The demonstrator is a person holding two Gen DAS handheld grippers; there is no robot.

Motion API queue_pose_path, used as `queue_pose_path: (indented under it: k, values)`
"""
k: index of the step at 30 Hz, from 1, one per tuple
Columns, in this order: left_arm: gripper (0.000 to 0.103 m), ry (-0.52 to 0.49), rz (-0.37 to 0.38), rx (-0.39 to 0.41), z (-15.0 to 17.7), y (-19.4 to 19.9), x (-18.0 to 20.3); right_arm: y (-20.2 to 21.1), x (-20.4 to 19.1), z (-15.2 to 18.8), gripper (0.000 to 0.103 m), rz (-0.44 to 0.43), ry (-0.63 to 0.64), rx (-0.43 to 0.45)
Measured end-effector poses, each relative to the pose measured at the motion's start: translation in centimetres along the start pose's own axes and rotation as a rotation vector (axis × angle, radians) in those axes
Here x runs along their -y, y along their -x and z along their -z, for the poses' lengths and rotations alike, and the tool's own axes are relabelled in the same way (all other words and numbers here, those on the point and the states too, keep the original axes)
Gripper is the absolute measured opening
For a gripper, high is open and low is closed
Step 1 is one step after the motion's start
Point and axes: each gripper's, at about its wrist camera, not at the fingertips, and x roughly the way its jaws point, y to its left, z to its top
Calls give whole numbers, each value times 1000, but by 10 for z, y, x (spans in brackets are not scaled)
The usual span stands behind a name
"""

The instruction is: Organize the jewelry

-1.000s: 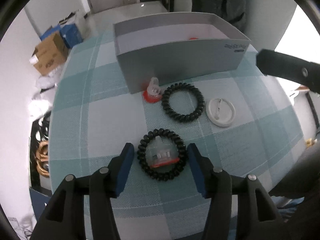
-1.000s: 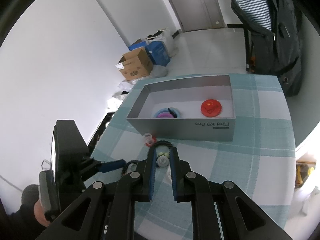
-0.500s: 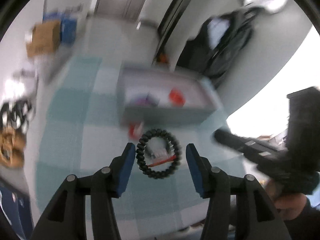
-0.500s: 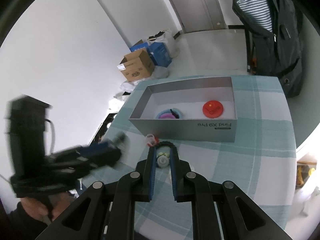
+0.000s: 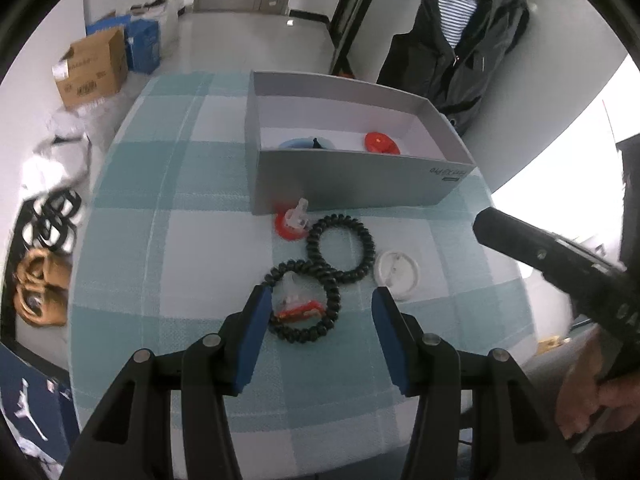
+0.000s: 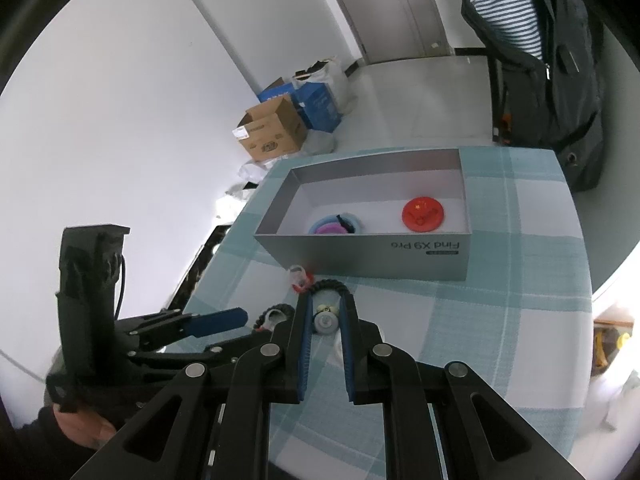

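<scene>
Two black spiral hair ties lie on the teal-and-white checked tablecloth (image 5: 168,240), and they touch where their rings meet. The nearer hair tie (image 5: 305,301) circles a small clear piece with a red base (image 5: 299,307); the farther hair tie (image 5: 341,249) lies between it and the grey cardboard box (image 5: 360,178). Just in front of the box wall stands another small clear piece on a red disc (image 5: 291,220), and a white round lid (image 5: 397,274) rests right beside the farther tie.

From where I stand, the left gripper (image 5: 320,320) hangs over the nearer tie with its blue-padded jaws spread; the left pad sits close against the tie's rim, the right pad stands clear of it, and nothing is pinched. I cannot tell whether the left pad actually touches the ring. The right gripper (image 6: 325,322) points down at the table a little to the side, its jaws drawn in as narrow as they go, with a small grey round object (image 6: 325,323) seen in the slit between them; whether the pads press on it I cannot tell.

Inside the box lie a red disc (image 6: 423,214) toward one end and a blue and pink round item (image 6: 335,225) toward the other, well apart from each other. A dark jacket over a striped shirt (image 6: 536,52) hangs behind the table, and cardboard boxes (image 6: 272,134) sit on the floor by the wall.
</scene>
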Motion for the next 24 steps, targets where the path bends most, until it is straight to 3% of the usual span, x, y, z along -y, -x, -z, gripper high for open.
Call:
queue_pose_path:
  k: [3, 5, 6, 16, 24]
  values:
    - [46, -32, -36, 7, 2, 0, 3, 1, -2, 0, 13, -3, 2, 3]
    - [29, -37, -50, -4, 4, 0, 0, 1, -3, 1, 13, -4, 11, 5]
    - [15, -32, -38, -19, 5, 0, -1, 1, -3, 1, 13, -3, 13, 5]
    - [2, -74, -74, -27, 11, 1, 0, 0, -1, 1, 13, -3, 1, 2]
    - [2, 21, 61, 30, 2, 27, -10, 0, 0, 1, 13, -2, -3, 4]
